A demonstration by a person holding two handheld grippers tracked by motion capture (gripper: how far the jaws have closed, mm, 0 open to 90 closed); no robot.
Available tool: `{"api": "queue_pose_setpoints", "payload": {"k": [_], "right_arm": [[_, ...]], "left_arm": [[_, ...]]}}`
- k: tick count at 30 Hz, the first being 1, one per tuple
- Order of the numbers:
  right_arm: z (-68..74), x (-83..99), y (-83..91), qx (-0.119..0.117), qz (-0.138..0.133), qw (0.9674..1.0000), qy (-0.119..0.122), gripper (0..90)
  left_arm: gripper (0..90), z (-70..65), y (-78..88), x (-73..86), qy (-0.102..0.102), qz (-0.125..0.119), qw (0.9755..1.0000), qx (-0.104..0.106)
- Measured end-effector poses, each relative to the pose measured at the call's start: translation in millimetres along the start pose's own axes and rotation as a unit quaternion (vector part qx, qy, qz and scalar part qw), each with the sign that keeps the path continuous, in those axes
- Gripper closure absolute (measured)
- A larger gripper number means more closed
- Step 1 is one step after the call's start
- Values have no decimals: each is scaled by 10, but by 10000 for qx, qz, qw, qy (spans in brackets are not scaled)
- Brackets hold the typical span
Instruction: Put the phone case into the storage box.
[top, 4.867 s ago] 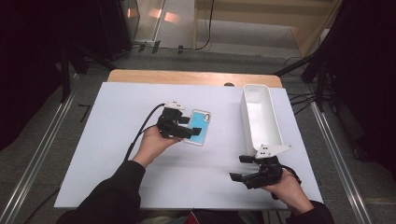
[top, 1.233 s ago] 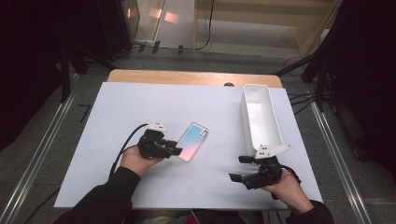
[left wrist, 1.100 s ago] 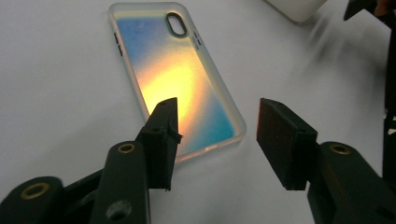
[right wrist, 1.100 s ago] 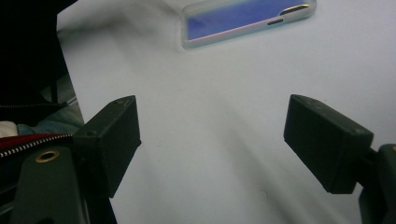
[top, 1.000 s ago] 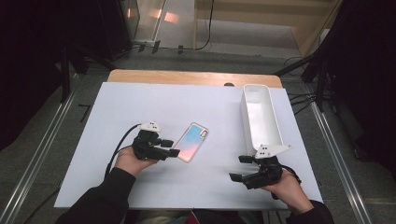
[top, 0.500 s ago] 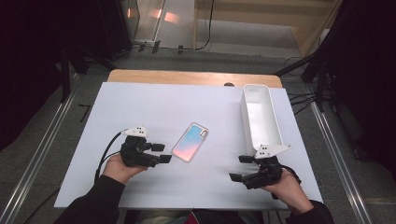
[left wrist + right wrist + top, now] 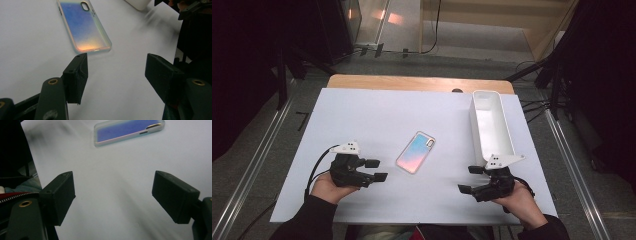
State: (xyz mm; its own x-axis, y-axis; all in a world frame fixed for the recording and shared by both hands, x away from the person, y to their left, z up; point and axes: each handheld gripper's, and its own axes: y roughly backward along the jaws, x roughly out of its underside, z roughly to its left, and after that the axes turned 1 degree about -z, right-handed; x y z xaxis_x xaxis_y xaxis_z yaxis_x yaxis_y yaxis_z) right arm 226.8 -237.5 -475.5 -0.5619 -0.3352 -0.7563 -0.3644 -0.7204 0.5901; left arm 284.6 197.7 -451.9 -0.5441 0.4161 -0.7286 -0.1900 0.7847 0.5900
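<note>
So the left gripper (image 7: 378, 170) has let go of the phone case (image 7: 416, 152) and backed off toward 8 o'clock; its jaws have just been opening and now stand spread with nothing between them. The case lies flat mid-desk (image 7: 377, 115), at about 10 o'clock from the right gripper (image 7: 469, 180), which sits spread and empty by the white bin (image 7: 492, 125). Looks like placing is done.

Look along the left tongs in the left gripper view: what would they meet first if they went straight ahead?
Probably the phone case, lying flat on the white table just beyond the open left tongs. Its near short edge comes first, though the tongs might pass above it.
</note>
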Motion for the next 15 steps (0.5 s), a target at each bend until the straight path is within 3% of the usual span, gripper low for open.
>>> {"api": "queue_pose_setpoints", "payload": {"k": [15], "right_arm": [[-41,26,89,106,-102,9999,10,173]], "left_arm": [[314,6,234,148,75,-32,9998,-176]]}}
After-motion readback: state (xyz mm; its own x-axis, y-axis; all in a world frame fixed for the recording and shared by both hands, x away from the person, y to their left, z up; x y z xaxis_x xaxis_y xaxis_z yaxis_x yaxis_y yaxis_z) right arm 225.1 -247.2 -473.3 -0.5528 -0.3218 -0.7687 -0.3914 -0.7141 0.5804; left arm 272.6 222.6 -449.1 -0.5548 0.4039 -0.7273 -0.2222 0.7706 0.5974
